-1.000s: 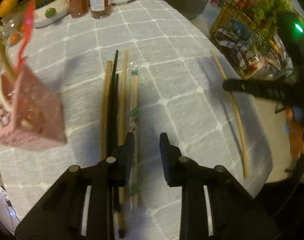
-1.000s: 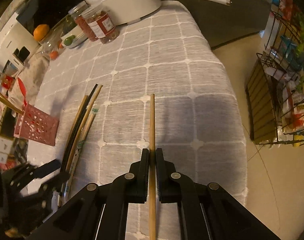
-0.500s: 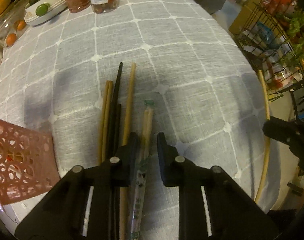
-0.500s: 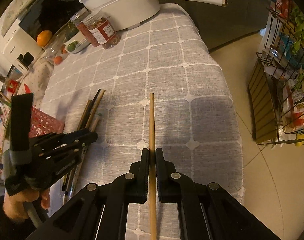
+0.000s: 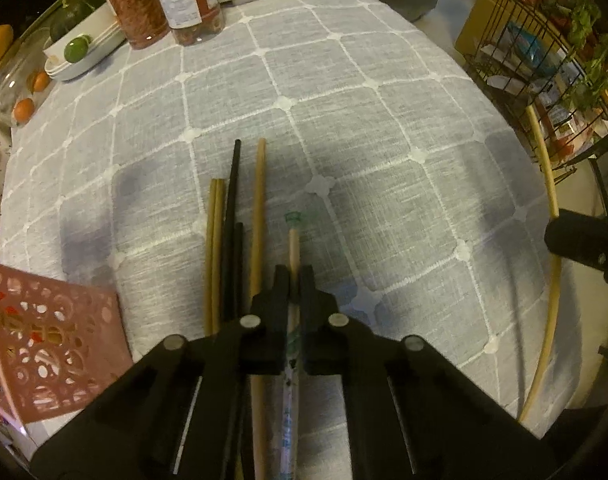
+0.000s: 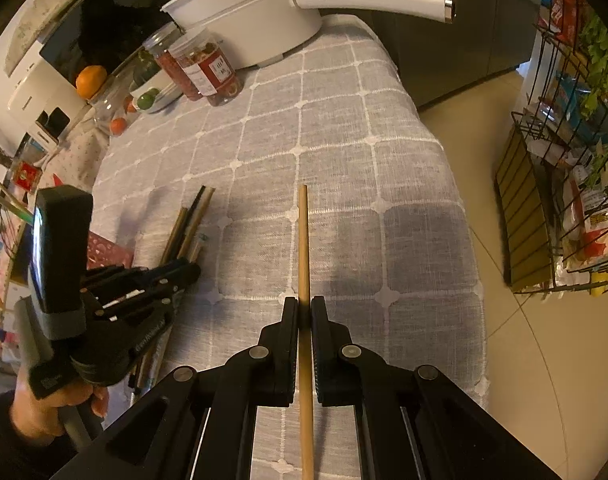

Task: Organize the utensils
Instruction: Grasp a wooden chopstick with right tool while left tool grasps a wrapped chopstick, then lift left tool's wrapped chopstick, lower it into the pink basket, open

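Several chopsticks lie side by side on the grey checked tablecloth (image 5: 344, 128): a thin tan pair (image 5: 216, 240), black ones (image 5: 233, 200), a longer wooden one (image 5: 259, 208) and a pair in a clear wrapper (image 5: 293, 240). My left gripper (image 5: 293, 276) is shut on the wrapped pair. My right gripper (image 6: 304, 306) is shut on a single wooden chopstick (image 6: 303, 240), held above the cloth near the table's right edge; it also shows in the left wrist view (image 5: 550, 240). A pink perforated holder (image 5: 48, 344) stands at the left.
Two jars (image 5: 164, 4), a white bowl with a lime (image 5: 84, 52), oranges and a white pot (image 6: 256, 12) with a long handle stand at the far end. A wire rack (image 6: 564, 160) stands on the floor off the right edge.
My left gripper moved right from the chopstick bundle onto the wrapped pair and shut on it. My right gripper has kept hold of its wooden chopstick, hardly moving.
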`<state>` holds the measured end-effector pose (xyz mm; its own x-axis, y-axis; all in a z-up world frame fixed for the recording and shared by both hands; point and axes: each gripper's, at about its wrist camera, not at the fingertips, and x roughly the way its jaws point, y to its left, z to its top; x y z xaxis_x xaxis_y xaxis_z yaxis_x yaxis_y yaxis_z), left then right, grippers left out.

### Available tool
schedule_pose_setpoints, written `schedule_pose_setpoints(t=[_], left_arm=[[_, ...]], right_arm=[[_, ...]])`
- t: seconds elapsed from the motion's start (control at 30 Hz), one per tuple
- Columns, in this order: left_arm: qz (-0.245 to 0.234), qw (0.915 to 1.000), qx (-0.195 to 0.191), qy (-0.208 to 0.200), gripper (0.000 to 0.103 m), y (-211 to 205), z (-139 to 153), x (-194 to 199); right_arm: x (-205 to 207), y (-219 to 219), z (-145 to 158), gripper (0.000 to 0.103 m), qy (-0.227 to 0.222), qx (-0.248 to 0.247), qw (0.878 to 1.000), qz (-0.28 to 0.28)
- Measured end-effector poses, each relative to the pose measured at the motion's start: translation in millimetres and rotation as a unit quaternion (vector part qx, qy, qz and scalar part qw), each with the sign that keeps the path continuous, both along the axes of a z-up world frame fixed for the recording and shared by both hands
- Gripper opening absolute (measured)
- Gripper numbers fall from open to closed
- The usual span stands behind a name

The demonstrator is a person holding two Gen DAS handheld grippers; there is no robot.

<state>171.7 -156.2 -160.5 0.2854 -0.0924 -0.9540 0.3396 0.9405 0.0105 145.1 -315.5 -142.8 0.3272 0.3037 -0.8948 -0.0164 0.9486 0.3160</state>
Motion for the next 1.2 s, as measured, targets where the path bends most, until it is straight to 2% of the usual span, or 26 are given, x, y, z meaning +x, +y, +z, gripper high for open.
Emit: schedule_pose_setpoints(t=[0.13, 0.33, 0.63, 0.83, 1.0, 1.1, 1.2], left_arm=[[-0.003, 0.9995, -0.022, -0.023, 0.006, 6.1, 23.9, -15.2], [-0.038, 0.9962, -0.034, -0.07, 0.006, 7.5, 61.7, -49.0], [-0.058, 0.9878, -0.077, -0.122, 0.006, 32.8, 106.8, -95.3], [-0.052, 0.98, -0.11, -0.157, 0.006, 61.1, 125.7, -114.6], [-0.028, 0.97, -0.151, -0.188, 0.006, 91.2, 135.5, -124.9], [-0.013, 0.967, -0.175, -0.185, 0.006, 104.1, 140.5, -122.6], [-0.007, 0.9597, -0.195, -0.202, 0.006, 115.2, 155.0, -126.6]], right_arm=[[-7.1, -2.5, 12.2, 0.006, -0.017, 0.001, 1.0, -0.01], [-20.0, 0.6, 31.5, 0.006, -0.043, 0.005, 0.999, -0.016], [-46.8, 22.7, 71.2, 0.006, -0.107, 0.0, 0.994, 0.001], [-57.2, 36.1, 86.9, 0.006, -0.141, -0.001, 0.99, 0.009], [-62.4, 48.0, 98.9, 0.006, -0.168, -0.006, 0.986, 0.019], [-64.1, 54.2, 103.9, 0.006, -0.179, -0.006, 0.984, 0.023], [-63.4, 61.1, 109.1, 0.006, -0.187, -0.006, 0.982, 0.028]])
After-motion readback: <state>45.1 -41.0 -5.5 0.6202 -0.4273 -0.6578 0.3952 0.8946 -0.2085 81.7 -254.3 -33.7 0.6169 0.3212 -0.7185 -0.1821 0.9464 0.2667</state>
